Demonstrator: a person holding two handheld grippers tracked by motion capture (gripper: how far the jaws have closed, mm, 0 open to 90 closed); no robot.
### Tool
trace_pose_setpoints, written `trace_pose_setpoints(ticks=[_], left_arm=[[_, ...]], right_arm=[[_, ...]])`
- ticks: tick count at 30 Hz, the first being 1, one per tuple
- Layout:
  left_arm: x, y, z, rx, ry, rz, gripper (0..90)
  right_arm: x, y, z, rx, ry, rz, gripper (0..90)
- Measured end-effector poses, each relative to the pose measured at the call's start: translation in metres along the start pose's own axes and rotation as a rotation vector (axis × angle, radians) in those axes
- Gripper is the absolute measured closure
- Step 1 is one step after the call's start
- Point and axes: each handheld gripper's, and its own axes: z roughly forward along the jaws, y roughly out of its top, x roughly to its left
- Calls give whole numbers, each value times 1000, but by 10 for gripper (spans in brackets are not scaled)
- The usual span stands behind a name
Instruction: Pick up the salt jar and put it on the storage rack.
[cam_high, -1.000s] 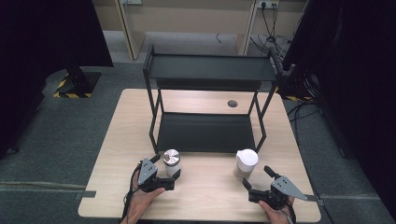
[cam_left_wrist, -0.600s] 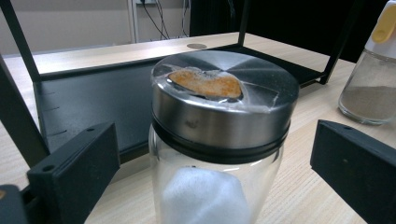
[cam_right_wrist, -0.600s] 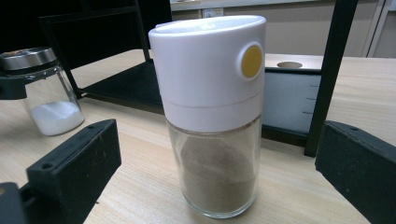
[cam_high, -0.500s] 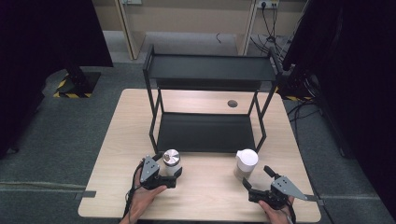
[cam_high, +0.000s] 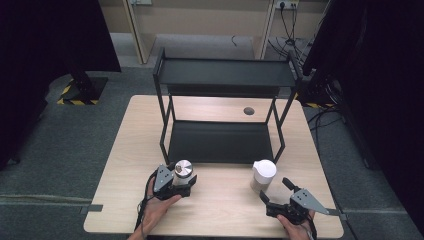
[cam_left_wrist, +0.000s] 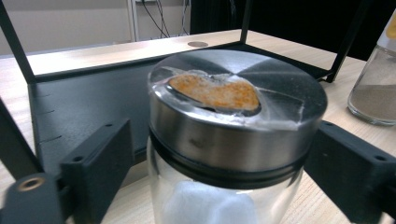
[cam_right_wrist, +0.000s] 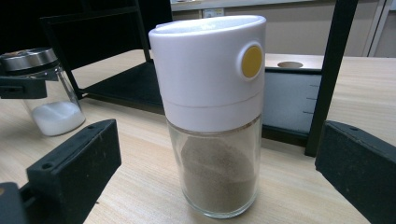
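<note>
1. Near the front edge of the desk, the left hand-held gripper is bracketing a glass jar with a steel lid; its jaws are sitting on either side just below the lid, and I cannot tell whether they are pressing the glass or standing a hair off it.
2. White granules are lying in the bottom of that jar, which is standing upright just in front of the black shelf rack.
3. To the right, the right hand-held gripper is waiting with its jaws spread wide, well clear of the white-capped shaker, which is holding brown powder and standing upright on the desk.
4. For a good grasp, the left jaws are probably best kept level on the glass under the steel rim, so the lid acts as a stop against slipping.
5. Closing gently and lifting straight up looks wise, since glass is slick and the rack's front post is standing near.
6. The right side should be centring the shaker between its jaws before closing.
</note>
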Motion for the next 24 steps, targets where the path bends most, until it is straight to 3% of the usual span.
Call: trace_pose_setpoints(ticks=[5,8,24], left_arm=[[3,-2,0,-3,-4,-22,241],[2,-2,-1,-6,-11,-2,293],[4,6,-6,-16,-16,-13,304]], right_arm=[[0,0,0,1,0,3,5],[0,0,0,1,1,1,5],[-1,0,-1,-4,4,2,5]])
